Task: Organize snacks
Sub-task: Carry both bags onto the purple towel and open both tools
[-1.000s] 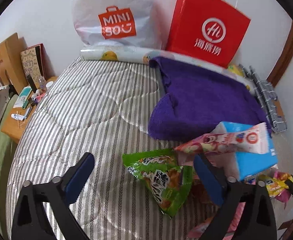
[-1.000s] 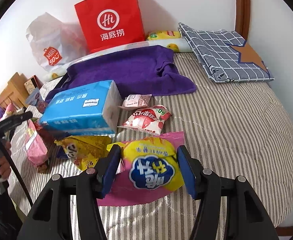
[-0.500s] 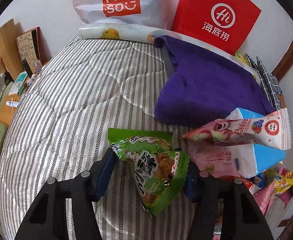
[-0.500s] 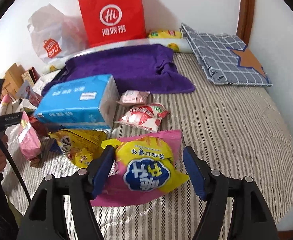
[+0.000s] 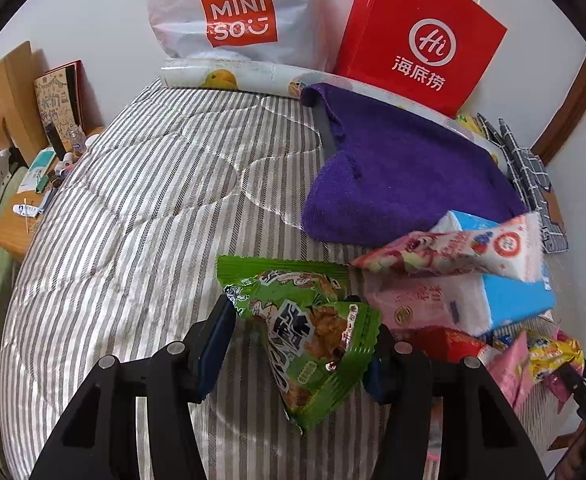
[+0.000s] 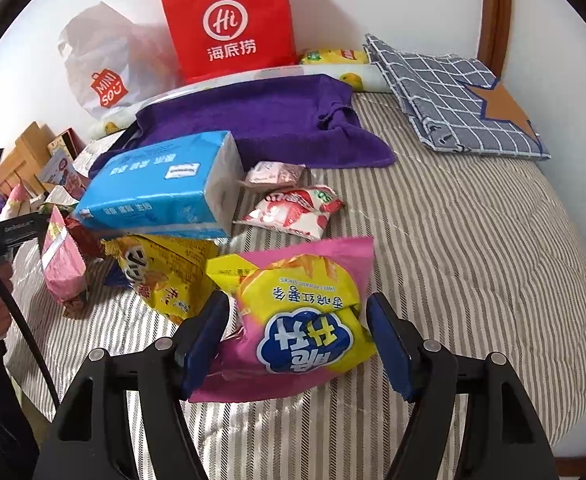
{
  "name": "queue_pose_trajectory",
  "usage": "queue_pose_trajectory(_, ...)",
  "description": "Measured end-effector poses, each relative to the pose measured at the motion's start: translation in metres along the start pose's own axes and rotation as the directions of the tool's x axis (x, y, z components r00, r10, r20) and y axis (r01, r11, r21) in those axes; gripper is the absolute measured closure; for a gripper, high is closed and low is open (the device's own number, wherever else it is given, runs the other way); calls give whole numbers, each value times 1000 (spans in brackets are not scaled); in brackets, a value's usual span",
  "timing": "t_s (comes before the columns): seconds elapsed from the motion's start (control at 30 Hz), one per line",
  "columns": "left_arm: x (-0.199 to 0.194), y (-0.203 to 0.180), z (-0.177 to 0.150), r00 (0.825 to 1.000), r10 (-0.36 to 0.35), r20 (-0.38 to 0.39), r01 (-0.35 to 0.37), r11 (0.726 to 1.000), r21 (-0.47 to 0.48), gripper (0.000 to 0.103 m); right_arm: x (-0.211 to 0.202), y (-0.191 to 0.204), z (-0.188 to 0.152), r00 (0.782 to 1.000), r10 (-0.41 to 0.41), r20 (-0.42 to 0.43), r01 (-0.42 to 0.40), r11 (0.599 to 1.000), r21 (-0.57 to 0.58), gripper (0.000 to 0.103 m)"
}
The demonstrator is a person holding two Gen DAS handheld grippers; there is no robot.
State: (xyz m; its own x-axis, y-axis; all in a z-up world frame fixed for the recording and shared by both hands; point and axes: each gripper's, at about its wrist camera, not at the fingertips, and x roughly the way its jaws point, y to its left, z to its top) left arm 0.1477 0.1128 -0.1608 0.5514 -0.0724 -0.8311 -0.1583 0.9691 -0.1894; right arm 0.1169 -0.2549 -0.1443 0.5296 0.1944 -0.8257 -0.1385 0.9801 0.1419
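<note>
A green snack packet (image 5: pixel 313 332) stands tilted between the pads of my left gripper (image 5: pixel 301 344). The jaws are closing and both pads press its sides. Beside it on the right lie a pink-and-white packet (image 5: pixel 465 246), a pink packet (image 5: pixel 417 304) and a blue tissue pack (image 5: pixel 517 296). In the right wrist view a pink-and-yellow chip bag (image 6: pixel 301 320) lies on the striped bed (image 6: pixel 473 240) between the pads of my right gripper (image 6: pixel 297 340). These jaws are closing too, and the bag sits unsqueezed between them.
The blue tissue pack (image 6: pixel 161 188), a yellow bag (image 6: pixel 161 276), a strawberry packet (image 6: pixel 293 212) and a pink packet (image 6: pixel 61 264) crowd the bed's left. A purple towel (image 6: pixel 261 116), red paper bag (image 6: pixel 229 20), white plastic bag (image 5: pixel 233 12) and checked cloth (image 6: pixel 457 96) sit behind.
My left gripper moved over the green packet and closed from wide open onto it. My right gripper loosened its squeeze on the chip bag, which has settled flatter on the bed.
</note>
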Motion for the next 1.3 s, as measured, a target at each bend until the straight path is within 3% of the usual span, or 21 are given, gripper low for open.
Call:
queue_pose_trajectory(0.13, -15, -3, -6, 1000, -1, 28, 1, 1000, 13, 50, -7, 1, -7, 1000, -4, 16, 4, 1000, -6, 45)
queue_pose_trajectory(0.37, -41, -10, -16, 998, -17, 59, 15, 1000, 24, 50, -25, -9, -12, 998, 5, 55, -8, 998, 66, 46)
queue_pose_trajectory(0.63, -74, -33, -23, 992, -83, 91, 77, 995, 63, 50, -49, -10, -11, 997, 33, 72, -40, 995, 89, 46)
queue_pose_trajectory(1.0, -108, -78, -7, 972, -210, 107, 194, 971, 143, 50, -79, 13, 9, 988, 50, 147, -57, 997, 47, 46)
queue_pose_trajectory(1.3, -110, -106, 14, 967, -234, 100, 212, 959, 191, 50, -84, 30, 44, 981, 76, 180, -82, 996, 23, 46)
